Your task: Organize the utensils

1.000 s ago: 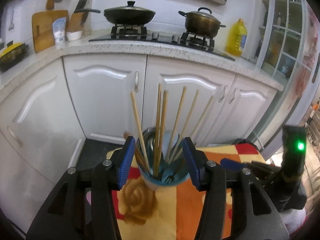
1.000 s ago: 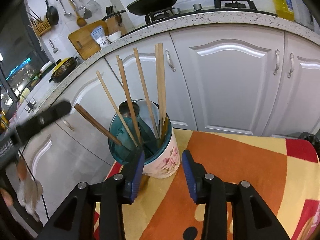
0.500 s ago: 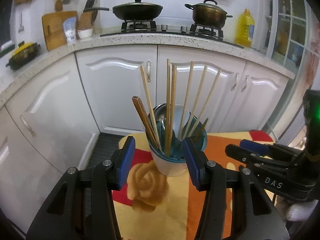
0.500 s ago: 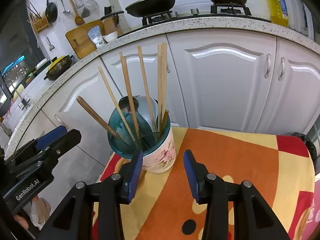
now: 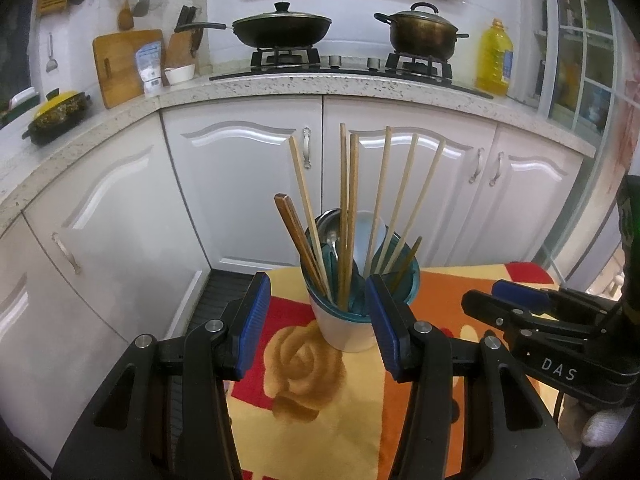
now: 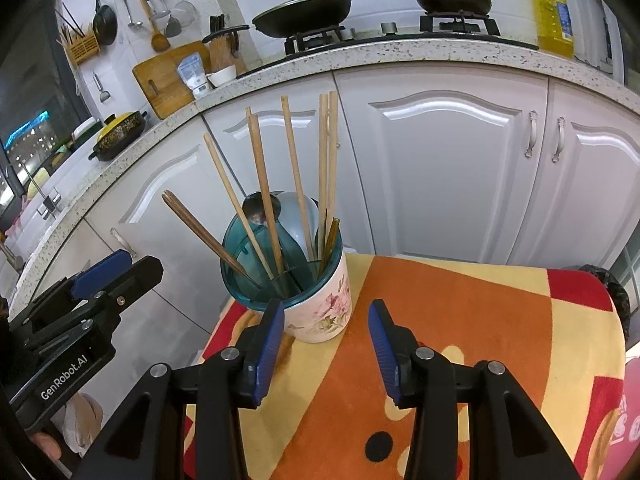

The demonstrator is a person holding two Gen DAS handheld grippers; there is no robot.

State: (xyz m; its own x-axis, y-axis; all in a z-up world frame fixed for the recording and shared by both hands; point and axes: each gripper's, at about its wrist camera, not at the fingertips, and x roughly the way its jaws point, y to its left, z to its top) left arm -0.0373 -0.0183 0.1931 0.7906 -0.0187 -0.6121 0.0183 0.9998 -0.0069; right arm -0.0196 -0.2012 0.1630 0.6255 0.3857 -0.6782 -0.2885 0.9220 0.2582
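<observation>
A white flowered utensil cup (image 5: 349, 332) (image 6: 323, 312) with a teal insert stands on a small table. It holds several wooden chopsticks (image 5: 344, 208) (image 6: 324, 160), a darker chopstick pair (image 5: 295, 232) and a metal spoon (image 5: 332, 236). My left gripper (image 5: 318, 320) is open and empty, just in front of the cup. My right gripper (image 6: 326, 344) is open and empty, near the cup's base on its right side. Each gripper shows in the other's view, the right gripper (image 5: 532, 312) and the left gripper (image 6: 100, 280).
The table carries an orange, yellow and red cloth (image 6: 460, 320) (image 5: 320, 408). White kitchen cabinets (image 5: 248, 184) stand close behind under a speckled counter (image 5: 360, 84) with a wok, a pot and a yellow oil bottle (image 5: 496, 56).
Both grippers have pulled back and risen, so the cup sits farther away and lower in view. The cup no longer sits between my left fingers. Both stay open.
</observation>
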